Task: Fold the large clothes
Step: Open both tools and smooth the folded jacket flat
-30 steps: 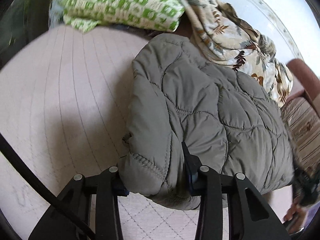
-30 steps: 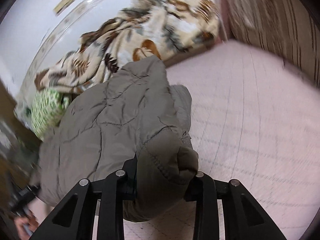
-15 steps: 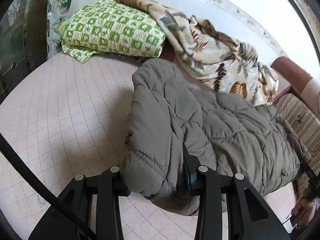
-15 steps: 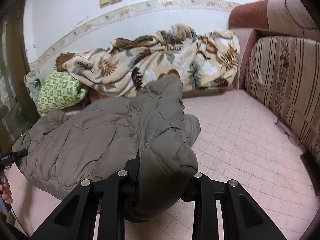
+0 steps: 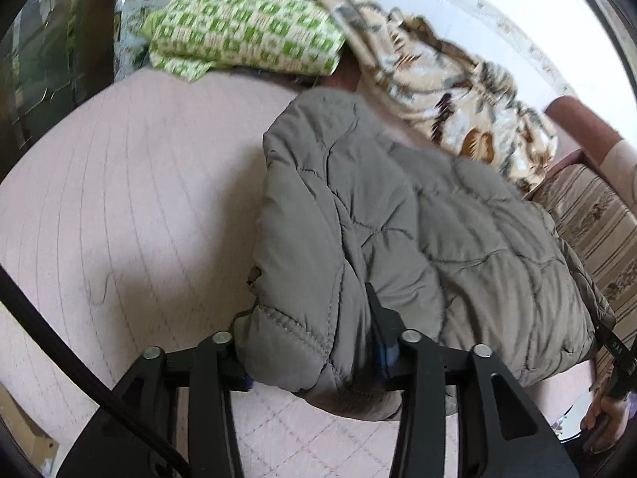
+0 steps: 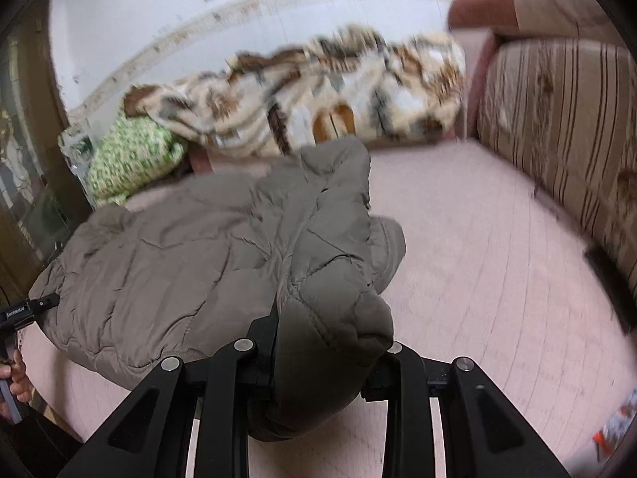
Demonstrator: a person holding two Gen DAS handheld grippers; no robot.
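A grey-brown quilted jacket (image 5: pixel 398 219) lies spread on a pink quilted surface (image 5: pixel 119 199). One bunched corner of it fills the gap of my left gripper (image 5: pixel 310 354); the jaws are opening, with the fabric still pressed between the pads. In the right wrist view the same jacket (image 6: pixel 199 263) stretches away to the left. My right gripper (image 6: pixel 322 350) is shut on the opposite thick corner, which bulges over its fingers. Both held corners are raised a little off the surface.
A green checked pillow (image 5: pixel 247 36) and a leaf-patterned blanket (image 5: pixel 458 91) lie along the far wall. A striped sofa back (image 6: pixel 557 119) borders the right side. The person's other hand (image 5: pixel 605 414) shows at the frame edge. Bare pink surface (image 6: pixel 477 239) lies right of the jacket.
Both grippers have moved sideways and slightly up with the jacket corners held. The left jaws stand a little wider than before. The jacket's folded edge has shifted with them.
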